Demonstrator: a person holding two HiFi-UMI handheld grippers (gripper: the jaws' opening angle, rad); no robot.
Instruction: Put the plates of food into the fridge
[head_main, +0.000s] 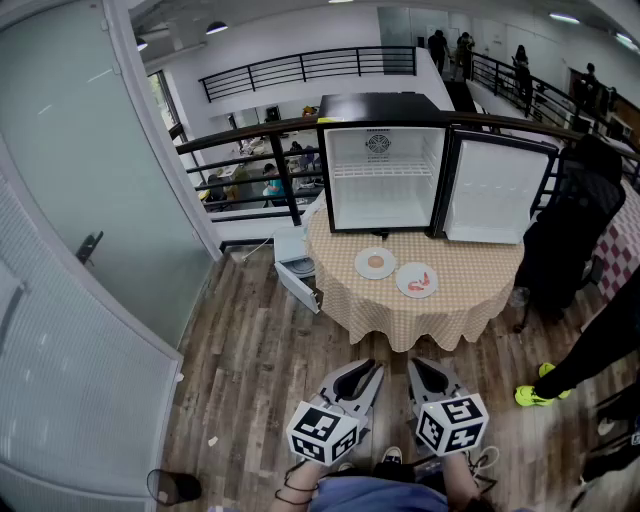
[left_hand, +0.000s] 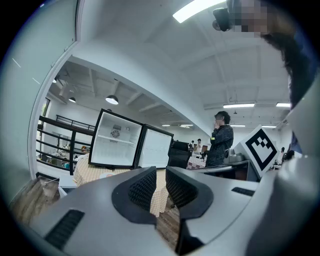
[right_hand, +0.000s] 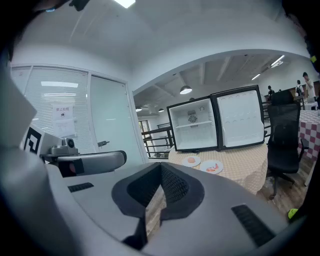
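Two white plates stand on a round table (head_main: 400, 315) with a checked cloth: one (head_main: 375, 263) with a brownish round food, one (head_main: 417, 280) with reddish food. Behind them a small fridge (head_main: 385, 180) stands with its door (head_main: 495, 190) swung wide to the right, its white shelves bare. Both grippers hang over the wooden floor, well short of the table. My left gripper (head_main: 368, 368) (left_hand: 160, 175) has a narrow gap between its pads and holds nothing. My right gripper (head_main: 420, 365) (right_hand: 161, 167) is shut and empty. The right gripper view shows both plates (right_hand: 191, 160) (right_hand: 211, 166) before the fridge (right_hand: 192, 125).
A black office chair (head_main: 570, 230) stands at the table's right. A person's legs in yellow-green shoes (head_main: 535, 395) are at the right. A white open box (head_main: 297, 270) lies left of the table. A glass wall (head_main: 100, 200) runs along the left; a railing (head_main: 260, 140) lies behind.
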